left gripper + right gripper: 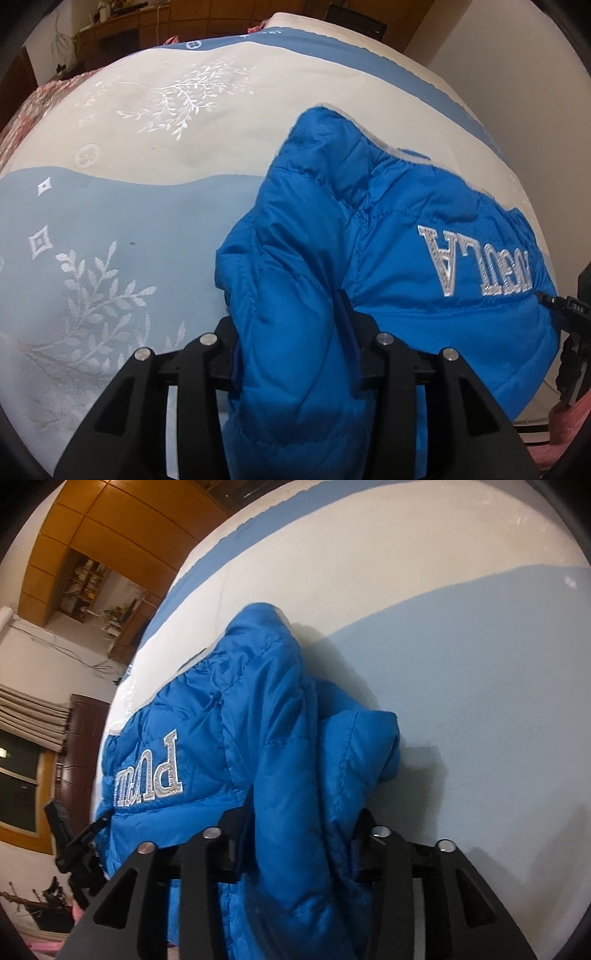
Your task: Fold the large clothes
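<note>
A bright blue puffy jacket [406, 229] with silver lettering lies folded in a bundle on the bed cover [129, 206]. In the left wrist view a thick fold of it fills the gap between the fingers of my left gripper [291, 332], whose jaws stand apart and loose around the padding. The right wrist view shows the same jacket [229, 716] from its other end. Another fold bulges between the parted jaws of my right gripper [301, 823]. Each gripper shows at the edge of the other's view: the right gripper [570, 332] and the left gripper [74, 842].
The bed cover [480, 664] has cream and pale blue bands with white leaf embroidery. Pink patterned bedding [22, 118] lies at the far left edge. Wooden cabinets [110, 520], a white wall [517, 74] and a dark window with curtains [22, 775] surround the bed.
</note>
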Demonstrator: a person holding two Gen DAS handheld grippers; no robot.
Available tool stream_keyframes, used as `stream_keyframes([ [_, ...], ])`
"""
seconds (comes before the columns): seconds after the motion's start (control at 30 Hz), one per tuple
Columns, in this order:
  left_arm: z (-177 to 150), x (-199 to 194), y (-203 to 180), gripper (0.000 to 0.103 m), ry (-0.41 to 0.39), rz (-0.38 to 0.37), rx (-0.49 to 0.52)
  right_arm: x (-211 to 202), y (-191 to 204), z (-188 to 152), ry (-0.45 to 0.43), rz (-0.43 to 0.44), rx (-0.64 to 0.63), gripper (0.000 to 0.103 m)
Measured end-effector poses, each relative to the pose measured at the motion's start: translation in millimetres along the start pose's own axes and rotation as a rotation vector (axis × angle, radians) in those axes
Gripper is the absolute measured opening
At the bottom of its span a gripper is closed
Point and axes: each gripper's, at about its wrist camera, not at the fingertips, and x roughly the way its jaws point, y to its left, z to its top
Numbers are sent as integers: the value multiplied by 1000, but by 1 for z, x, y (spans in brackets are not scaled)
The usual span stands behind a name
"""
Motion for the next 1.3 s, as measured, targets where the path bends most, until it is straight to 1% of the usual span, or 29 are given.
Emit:
stream_keyframes([
  [0.03, 1, -5, 1, 41, -4, 3, -4, -9, 7, -1, -11, -42, -17, 44],
  [0.07, 1, -15, 0, 40, -23, 19, -1, -15, 15, -2, -22, -75, -37, 45],
  [0.1, 0, -26, -1, 39, -46, 41, 8, -28, 23, -4, -42, -130, -64, 46],
  [0.17, -2, -48, -6, 39, -94, 84, 30, -49, 37, -7, -77, -177, -100, 46],
  [0.23, -4, -69, -15, 39, -133, 87, 48, -70, 49, -12, -102, -160, -149, 46],
  [0.3, -7, -87, -28, 40, -167, 75, 66, -85, 66, -17, -122, -165, -206, 46],
  [0.37, -10, -95, -43, 41, -172, 67, 87, -90, 81, -21, -119, -165, -257, 43],
  [0.43, -12, -94, -55, 41, -161, 70, 106, -90, 86, -25, -106, -161, -274, 41],
  [0.5, -16, -87, -68, 42, -144, 79, 135, -86, 81, -27, -86, -165, -285, 41],
  [0.53, -18, -81, -72, 42, -122, 96, 143, -79, 85, -26, -76, -170, -284, 41],
  [0.6, -20, -68, -77, 42, -87, 104, 148, -72, 79, -30, -53, -184, -281, 40],
  [0.67, -22, -56, -79, 42, -56, 108, 147, -61, 72, -33, -31, -202, -275, 40],
  [0.73, -25, -42, -79, 42, -22, 139, 148, -50, 63, -34, -8, -189, -251, 40],
  [0.77, -28, -32, -76, 42, 7, 142, 139, -45, 58, -34, 2, -193, -242, 39],
  [0.8, -30, -25, -74, 43, 24, 147, 128, -41, 55, -34, 9, -202, -240, 35],
  [0.83, -32, -22, -73, 43, 22, 146, 123, -35, 50, -34, 23, -211, -239, 33],
  [0.87, -33, -20, -72, 43, 15, 146, 126, -30, 45, -35, 35, -214, -231, 29],
  [0.9, -35, -18, -72, 43, 13, 145, 124, -23, 38, -35, 51, -202, -215, 28],
  [1.03, -39, -15, -66, 43, 2, 126, 94, -17, 24, -35, 66, -138, -177, 28],
  [1.17, -44, -11, -67, 43, -17, 137, 97, -14, 15, -37, 59, -97, -172, 27],
  [1.3, -49, -10, -68, 43, -32, 156, 90, -17, 13, -38, 51, -91, -187, 27],
])
